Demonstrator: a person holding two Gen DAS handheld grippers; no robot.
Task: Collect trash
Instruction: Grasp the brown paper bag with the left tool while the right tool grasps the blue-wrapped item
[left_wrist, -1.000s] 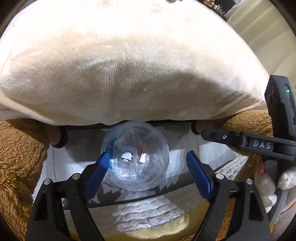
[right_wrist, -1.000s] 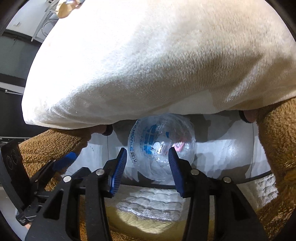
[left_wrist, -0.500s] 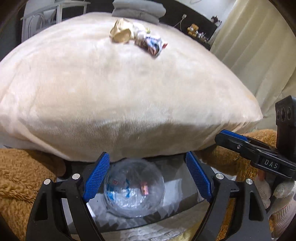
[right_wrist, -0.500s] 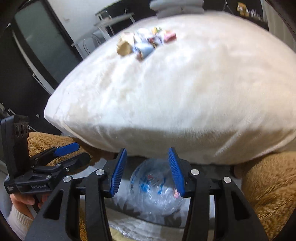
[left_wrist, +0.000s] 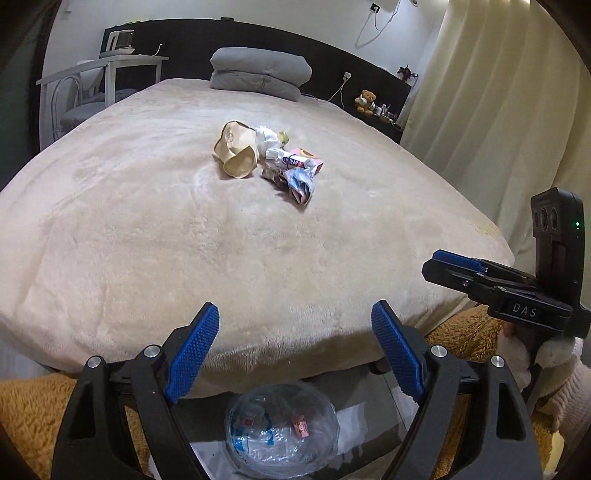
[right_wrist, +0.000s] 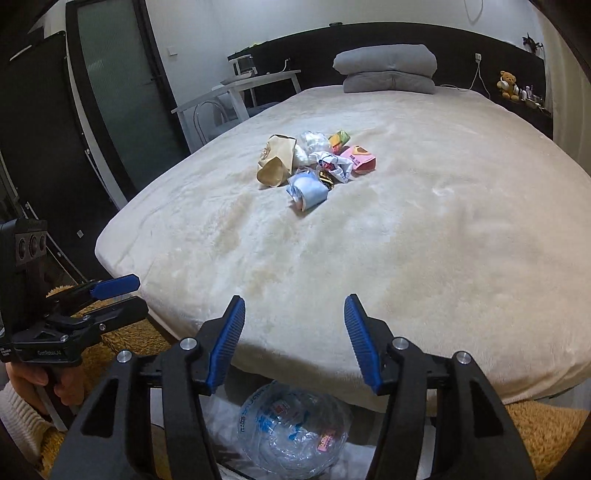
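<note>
Lying far out in the middle of the big soft bed (right_wrist: 424, 229): a little trash pile (right_wrist: 314, 162). Looking light, crinkly, easy to squash, so pinching the paper bag (left_wrist: 236, 153) by its folded edge. Left tongs (left_wrist: 295, 350) gaping wide, holding nothing. Right tongs (right_wrist: 293, 339) opening, holding nothing.

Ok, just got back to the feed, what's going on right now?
A person holds a gripper in each hand at the foot of the bed. Both are empty: the left gripper is open, and the right gripper has its jaws opening with nothing between them. A pile of trash, including a paper bag and wrappers, lies mid-bed, untouched. A clear bag with some trash inside sits below the bed's edge.
</note>
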